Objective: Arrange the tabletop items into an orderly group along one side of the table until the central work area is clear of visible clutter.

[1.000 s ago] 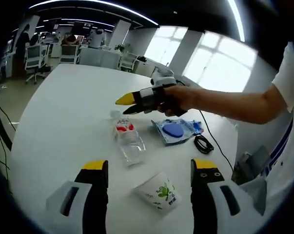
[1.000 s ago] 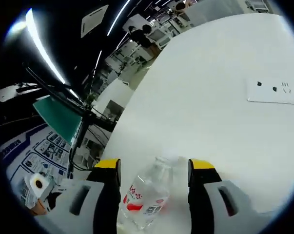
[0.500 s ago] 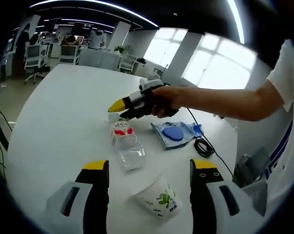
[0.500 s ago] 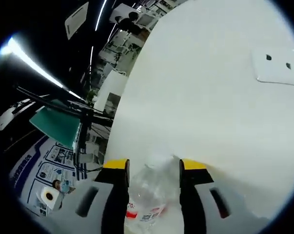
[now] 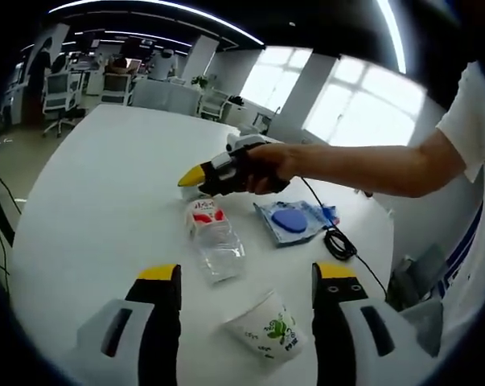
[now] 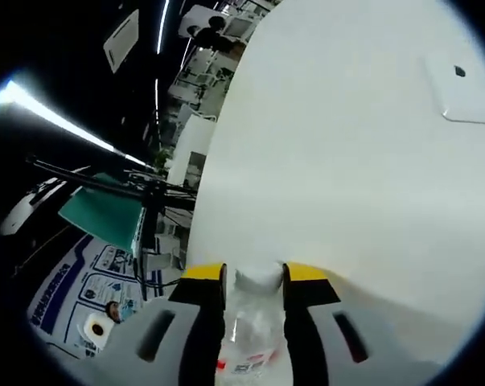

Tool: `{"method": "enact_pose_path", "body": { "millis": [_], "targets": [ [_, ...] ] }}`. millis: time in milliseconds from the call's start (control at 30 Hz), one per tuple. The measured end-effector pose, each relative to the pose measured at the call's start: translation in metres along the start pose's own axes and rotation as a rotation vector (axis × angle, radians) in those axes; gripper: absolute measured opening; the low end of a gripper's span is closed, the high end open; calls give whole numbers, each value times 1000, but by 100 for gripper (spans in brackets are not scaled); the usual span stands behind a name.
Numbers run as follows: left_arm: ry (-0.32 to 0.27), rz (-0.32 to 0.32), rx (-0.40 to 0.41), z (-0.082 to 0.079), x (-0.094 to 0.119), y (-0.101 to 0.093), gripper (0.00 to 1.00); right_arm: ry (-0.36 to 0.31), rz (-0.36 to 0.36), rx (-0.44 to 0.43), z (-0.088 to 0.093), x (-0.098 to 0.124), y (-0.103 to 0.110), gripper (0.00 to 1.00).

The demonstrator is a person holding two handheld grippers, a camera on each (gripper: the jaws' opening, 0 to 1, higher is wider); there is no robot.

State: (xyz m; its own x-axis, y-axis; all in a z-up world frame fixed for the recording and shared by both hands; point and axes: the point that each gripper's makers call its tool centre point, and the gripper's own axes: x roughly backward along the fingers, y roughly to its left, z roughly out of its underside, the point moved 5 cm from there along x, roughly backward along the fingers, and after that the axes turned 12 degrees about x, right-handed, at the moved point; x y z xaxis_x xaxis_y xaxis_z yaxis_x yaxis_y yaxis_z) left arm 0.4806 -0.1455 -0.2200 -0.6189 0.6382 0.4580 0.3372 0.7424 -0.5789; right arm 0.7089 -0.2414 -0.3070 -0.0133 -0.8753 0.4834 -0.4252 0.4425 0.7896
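Bottle lying on table; right gripper clamping its neck, left gripper hanging wide open, holding nothing, over cup.

Bright window glare, ceiling strips — fisheye-bent edges, right gripper view soft.

A clear plastic water bottle with a red-and-white label is lying on its side on the white table, its cap end pointing away. Nearer, a white paper cup printed with green leaves is lying tipped over. Just beside the bottle, a blue packet is lying flat, with a coiled black cable next to it.
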Motion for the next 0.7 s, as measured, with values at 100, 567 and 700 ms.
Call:
{"method": "enact_pose_path", "body": {
  "millis": [100, 567, 700],
  "targets": [
    [2, -1, -1, 0, -1, 1, 66, 4, -8, 3, 3, -1, 2, 22],
    [7, -1, 5, 3, -6, 1, 65, -15, -16, 7, 6, 2, 10, 20],
    [7, 2, 5, 3, -6, 0, 65, -37, -9, 42, 4, 6, 16, 20]
  ]
}}
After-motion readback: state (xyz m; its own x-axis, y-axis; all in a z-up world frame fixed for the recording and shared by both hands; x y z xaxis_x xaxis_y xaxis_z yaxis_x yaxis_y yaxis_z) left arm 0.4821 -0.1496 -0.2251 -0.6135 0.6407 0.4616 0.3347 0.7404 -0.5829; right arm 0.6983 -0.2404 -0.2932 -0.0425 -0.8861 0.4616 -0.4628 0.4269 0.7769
